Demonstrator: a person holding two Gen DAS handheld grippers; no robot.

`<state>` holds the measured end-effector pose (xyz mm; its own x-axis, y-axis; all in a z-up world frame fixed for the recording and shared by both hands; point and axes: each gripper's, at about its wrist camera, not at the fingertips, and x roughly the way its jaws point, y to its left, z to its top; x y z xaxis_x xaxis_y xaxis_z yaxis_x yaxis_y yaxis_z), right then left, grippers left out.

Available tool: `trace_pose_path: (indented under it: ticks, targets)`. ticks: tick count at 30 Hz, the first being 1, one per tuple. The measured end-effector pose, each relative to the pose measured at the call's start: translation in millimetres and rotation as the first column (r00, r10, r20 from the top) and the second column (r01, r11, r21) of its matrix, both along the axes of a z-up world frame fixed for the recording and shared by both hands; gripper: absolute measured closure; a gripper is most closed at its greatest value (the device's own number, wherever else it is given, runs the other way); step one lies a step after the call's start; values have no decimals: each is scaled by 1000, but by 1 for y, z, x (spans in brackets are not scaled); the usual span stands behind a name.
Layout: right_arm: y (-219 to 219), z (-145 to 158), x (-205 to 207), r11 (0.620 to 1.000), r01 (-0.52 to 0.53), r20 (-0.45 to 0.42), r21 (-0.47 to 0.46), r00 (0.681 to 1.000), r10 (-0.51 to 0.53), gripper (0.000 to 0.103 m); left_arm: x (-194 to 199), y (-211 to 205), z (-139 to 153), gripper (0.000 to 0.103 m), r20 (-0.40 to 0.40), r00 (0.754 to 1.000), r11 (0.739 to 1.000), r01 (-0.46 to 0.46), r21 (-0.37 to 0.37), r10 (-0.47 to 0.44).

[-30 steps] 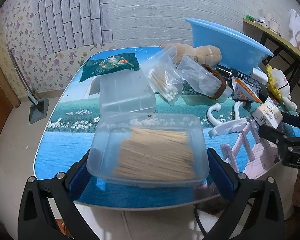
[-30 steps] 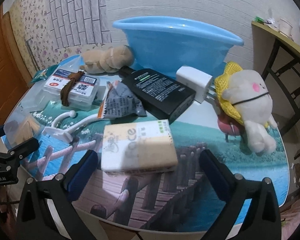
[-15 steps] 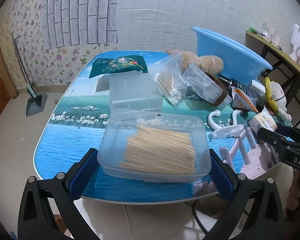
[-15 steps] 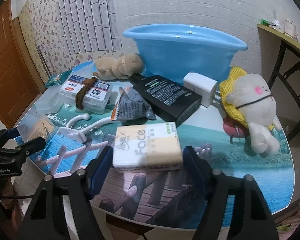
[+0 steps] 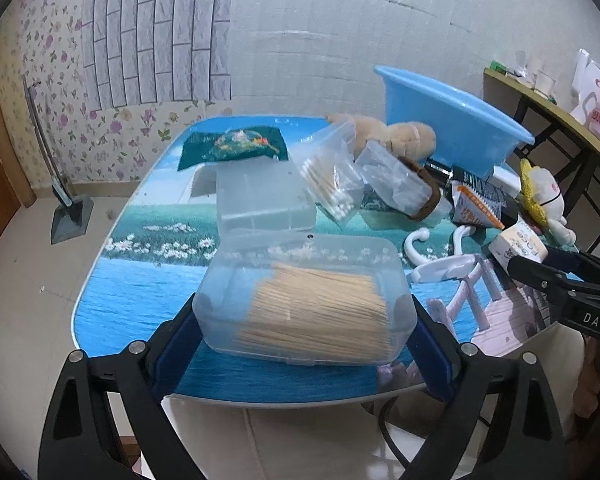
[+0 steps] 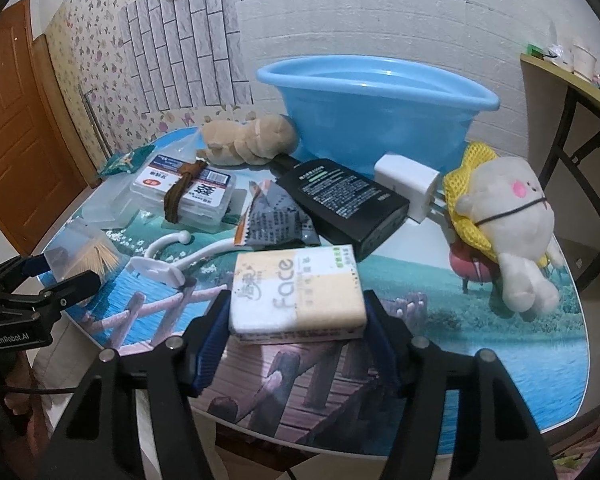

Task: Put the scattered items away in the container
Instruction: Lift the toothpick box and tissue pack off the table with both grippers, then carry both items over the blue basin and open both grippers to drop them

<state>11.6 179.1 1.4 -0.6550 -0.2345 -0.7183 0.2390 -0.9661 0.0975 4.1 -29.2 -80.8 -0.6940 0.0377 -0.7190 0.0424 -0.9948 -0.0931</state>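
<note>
The left gripper (image 5: 304, 344) has its jaws pressed against both ends of a clear box of toothpicks (image 5: 306, 300), held at the near edge of the counter (image 5: 140, 280). The right gripper (image 6: 298, 344) has its jaws closed on the two short sides of a tissue pack (image 6: 298, 288), also over the near edge, above the printed wooden pier.

Just beyond the toothpick box lies an empty clear tray (image 5: 264, 196), and behind that a green snack packet (image 5: 234, 146) toward the far left corner. A bag of cotton swabs (image 5: 332, 180) leans tilted beside the tray, touching a clear lidded box (image 6: 184, 192) with a brown band (image 6: 182, 190) across it.

Past the tissue pack, a white hook (image 6: 168, 264) lies flat, with a crumpled grey wrapper (image 6: 274, 222) partly on it. A black bottle (image 6: 342, 196) lies on its side behind the wrapper, its cap end pointing at the tub, with a white charger (image 6: 408, 182) touching its right flank. A white plush toy (image 6: 508, 216) in yellow netting sits at the right edge.

The blue tub (image 6: 376, 112) stands at the far edge of the counter, upright and open. A tan plush (image 6: 248, 140), the bottle and the charger crowd its near side, between both grippers and the tub
</note>
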Motion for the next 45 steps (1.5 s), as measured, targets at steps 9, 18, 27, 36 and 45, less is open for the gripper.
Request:
trace_pose_path:
  ticks: [9, 18, 27, 36, 45]
  targets:
    - [2, 5, 3, 1000, -7, -14, -16, 1000, 7, 41, 2, -1, 7, 10, -27, 1000, 1000, 8, 14, -7]
    - [4, 5, 4, 1000, -5, -9, -18, 1000, 5, 41, 0, 3, 5, 10, -20, 1000, 1000, 14, 13, -13]
    - [7, 19, 6, 999, -10, -12, -44, 1000, 9, 41, 6, 6, 30, 10, -79, 996, 999, 33, 9, -32]
    - [22, 73, 8, 998, -1, -125, -56, 992, -6, 41, -15, 20, 77, 10, -167, 983, 997, 80, -19, -82]
    - [50, 100, -13, 998, 56, -177, -38, 982, -62, 41, -59, 52, 111, 10, -234, 958, 986, 163, -40, -168]
